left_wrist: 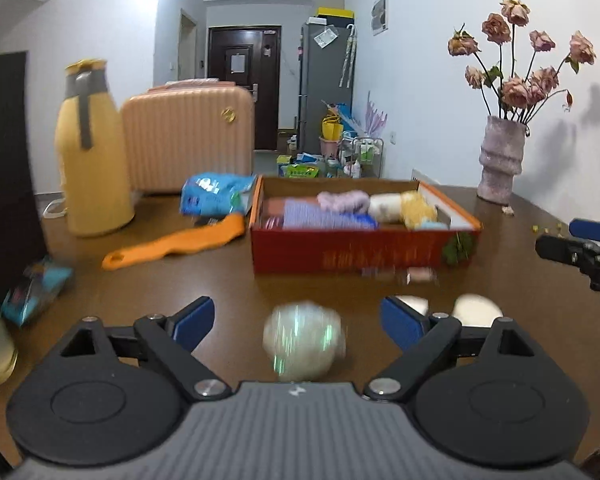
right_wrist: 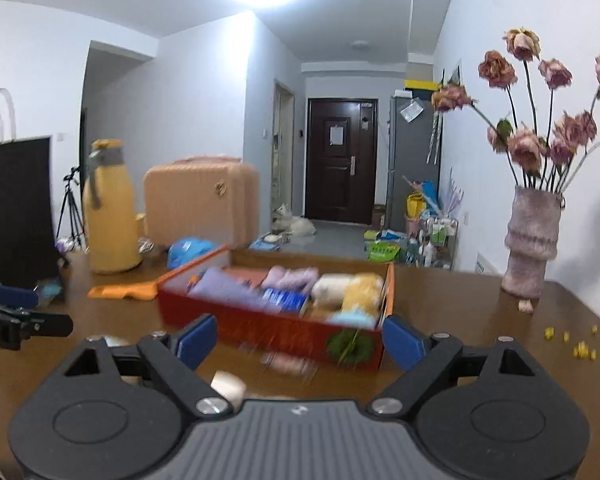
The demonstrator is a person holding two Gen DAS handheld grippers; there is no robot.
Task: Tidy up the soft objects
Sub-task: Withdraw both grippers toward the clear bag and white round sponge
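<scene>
A red cardboard box (left_wrist: 356, 250) sits mid-table holding several soft items: a purple cloth, a pink fuzzy piece, a white roll and a yellow plush (left_wrist: 418, 209). It also shows in the right wrist view (right_wrist: 260, 326). My left gripper (left_wrist: 298, 318) is open, with a pale blurred soft ball (left_wrist: 304, 340) on the table between its fingers. Two pale pads (left_wrist: 476, 310) lie by its right finger. My right gripper (right_wrist: 300, 338) is open and empty just before the box; a pale object (right_wrist: 228, 388) lies below its left finger. A small pink item (left_wrist: 420, 276) lies in front of the box.
A yellow flask (left_wrist: 92, 152), an orange strap (left_wrist: 172, 244), a blue packet (left_wrist: 216, 194) and a pink suitcase (left_wrist: 188, 144) stand left of the box. A vase of dried roses (left_wrist: 500, 160) stands at the right. A black board (left_wrist: 4, 160) and a blue pouch (left_wrist: 36, 290) are far left.
</scene>
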